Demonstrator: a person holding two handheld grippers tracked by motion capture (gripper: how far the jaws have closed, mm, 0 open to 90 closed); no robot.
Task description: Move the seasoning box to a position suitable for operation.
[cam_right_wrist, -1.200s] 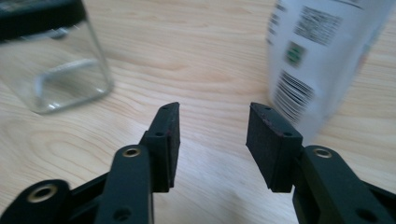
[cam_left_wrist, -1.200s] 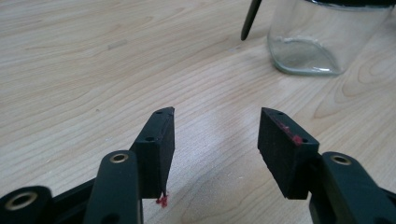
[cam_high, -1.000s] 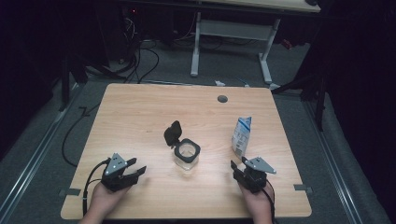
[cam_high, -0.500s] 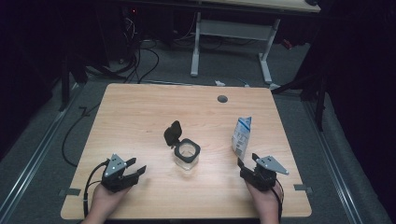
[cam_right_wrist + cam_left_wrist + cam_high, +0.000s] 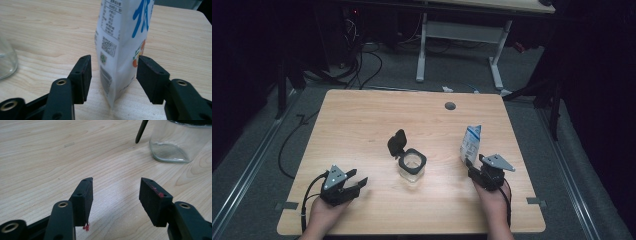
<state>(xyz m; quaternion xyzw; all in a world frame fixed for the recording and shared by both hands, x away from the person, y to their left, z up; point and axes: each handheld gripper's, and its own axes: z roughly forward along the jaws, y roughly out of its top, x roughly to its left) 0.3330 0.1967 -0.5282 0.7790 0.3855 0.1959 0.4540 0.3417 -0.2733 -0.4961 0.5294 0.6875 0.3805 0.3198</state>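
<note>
I see my right gripper [image 5: 113, 68], jaws just closing but seemingly not yet pinching, straddling the upright pouch [image 5: 122, 45] at twelve o'clock; the left gripper [image 5: 116, 191] stays spread, empty.

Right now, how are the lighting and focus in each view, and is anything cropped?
High view: table evenly lit, surroundings near black, slightly soft. Left gripper view: pads sharp, jar cropped at the top, faint glare on its glass. Right gripper view: pouch sharp though cropped at the top, far table edge blurred.

We see a light wooden table [image 5: 362, 120] with a round grommet hole [image 5: 450, 106]; beyond it, a white-legged desk [image 5: 462, 30] and floor cables [image 5: 362, 65].
</note>
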